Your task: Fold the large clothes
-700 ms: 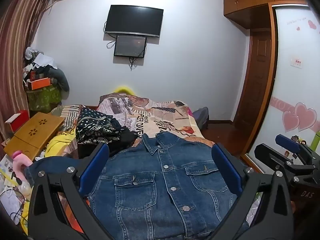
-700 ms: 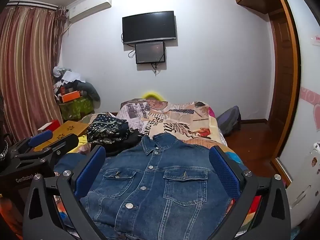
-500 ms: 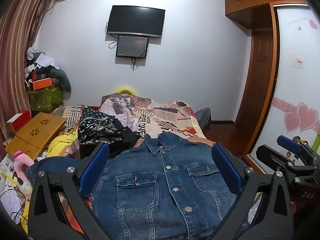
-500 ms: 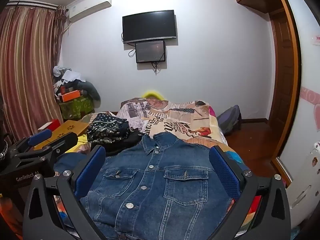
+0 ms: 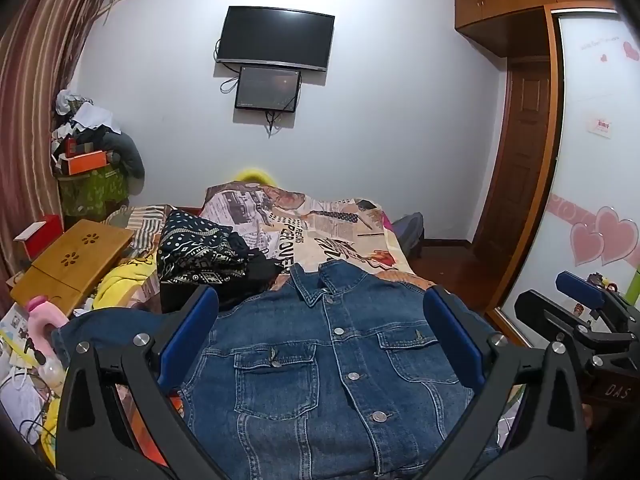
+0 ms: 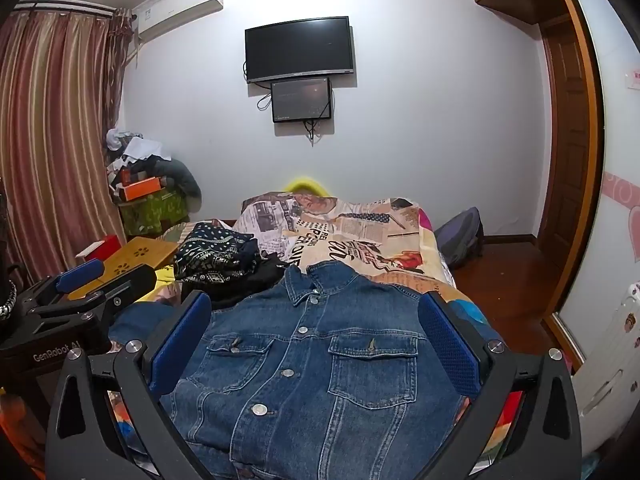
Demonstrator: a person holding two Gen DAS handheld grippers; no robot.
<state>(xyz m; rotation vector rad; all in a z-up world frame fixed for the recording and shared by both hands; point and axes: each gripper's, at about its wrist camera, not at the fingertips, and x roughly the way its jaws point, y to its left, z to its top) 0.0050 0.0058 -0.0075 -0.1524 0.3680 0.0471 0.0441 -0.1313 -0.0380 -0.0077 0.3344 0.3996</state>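
A blue denim jacket (image 5: 320, 368) (image 6: 316, 364) lies face up and buttoned on the bed, collar pointing to the far wall. One sleeve (image 5: 104, 328) stretches out to the left. My left gripper (image 5: 320, 320) hovers above the jacket's chest, jaws wide open, nothing between the blue pads. My right gripper (image 6: 314, 320) hangs over the same chest area, also wide open and empty. Each gripper shows at the edge of the other's view: the right one (image 5: 580, 312) and the left one (image 6: 80, 280).
A newspaper-print bedspread (image 5: 328, 232) covers the bed. A pile of dark patterned clothes (image 5: 200, 252) sits behind the jacket on the left. A wooden lap table (image 5: 72, 260) and clutter stand at the left; a wardrobe (image 5: 596, 200) and wooden floor (image 6: 504, 280) lie to the right.
Both views have drifted very slightly; the jacket and both open grippers stay as they were.
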